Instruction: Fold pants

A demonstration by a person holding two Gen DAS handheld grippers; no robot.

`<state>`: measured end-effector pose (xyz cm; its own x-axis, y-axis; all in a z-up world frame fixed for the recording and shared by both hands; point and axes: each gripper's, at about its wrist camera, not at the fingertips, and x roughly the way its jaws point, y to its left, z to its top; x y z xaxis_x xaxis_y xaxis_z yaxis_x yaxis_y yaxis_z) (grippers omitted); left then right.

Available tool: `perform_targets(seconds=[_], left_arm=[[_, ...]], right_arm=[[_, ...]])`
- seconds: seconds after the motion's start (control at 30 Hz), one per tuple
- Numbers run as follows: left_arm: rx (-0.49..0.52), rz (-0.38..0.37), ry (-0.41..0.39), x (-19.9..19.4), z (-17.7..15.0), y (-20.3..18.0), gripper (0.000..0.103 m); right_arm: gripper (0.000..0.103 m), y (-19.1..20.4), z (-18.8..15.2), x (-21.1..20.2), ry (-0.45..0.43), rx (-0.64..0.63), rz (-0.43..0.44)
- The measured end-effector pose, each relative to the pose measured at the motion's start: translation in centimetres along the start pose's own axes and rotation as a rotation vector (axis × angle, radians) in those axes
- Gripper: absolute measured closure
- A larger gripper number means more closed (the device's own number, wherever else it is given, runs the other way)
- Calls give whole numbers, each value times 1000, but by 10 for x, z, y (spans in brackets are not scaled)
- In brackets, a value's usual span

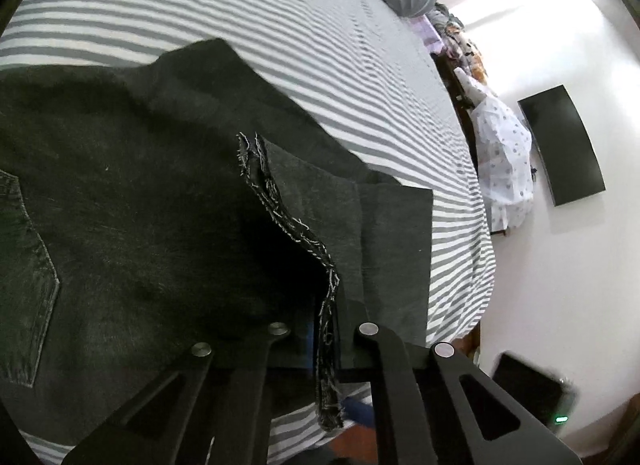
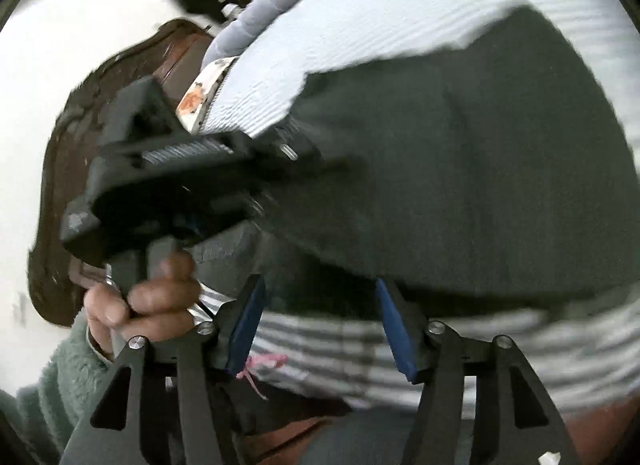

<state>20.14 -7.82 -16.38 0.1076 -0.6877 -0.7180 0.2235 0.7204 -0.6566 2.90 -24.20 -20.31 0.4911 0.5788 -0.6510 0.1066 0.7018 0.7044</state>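
- The pants (image 1: 132,193), dark denim, are seen spread on the striped bed (image 1: 280,25), with a back pocket at the left edge of the left wrist view and the frayed hem (image 1: 280,209) running toward the tongs.
- The left tongs (image 1: 324,339) are clenched on the frayed hem, the cloth being pinched between the pads.
- The right tongs (image 2: 320,325) are released; their blue pads (image 2: 394,329) stand apart with only striped sheet between them, and the pants' near edge (image 2: 440,273) lies just ahead of the tips.
- The person's hand (image 2: 148,297) holding the left tool is seen to the left in the right wrist view, near the bed's edge.
- The coming move is judged to turn on this: the cloth stretches away from both tongs across the bed, so the held hem would be carried forward over the body of the pants.
- The left hand is the one already attached; the right is nearer the free edge.
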Motion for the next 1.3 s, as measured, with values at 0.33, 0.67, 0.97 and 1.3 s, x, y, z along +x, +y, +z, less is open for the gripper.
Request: perform_targets(seconds=[0.33, 0.67, 0.97, 1.3], left_arm=[[-46, -64, -57, -14, 3, 1, 98], [-34, 16, -26, 3, -1, 3, 98], [-27, 39, -29, 4, -2, 6, 98], [45, 4, -119, -35, -9, -2, 100]], right_arm=[[45, -63, 3, -26, -185, 250, 105], [43, -112, 0, -78, -345, 392, 17], [88, -117, 1, -75, -302, 428, -38], [93, -82, 12, -81, -287, 286, -73]])
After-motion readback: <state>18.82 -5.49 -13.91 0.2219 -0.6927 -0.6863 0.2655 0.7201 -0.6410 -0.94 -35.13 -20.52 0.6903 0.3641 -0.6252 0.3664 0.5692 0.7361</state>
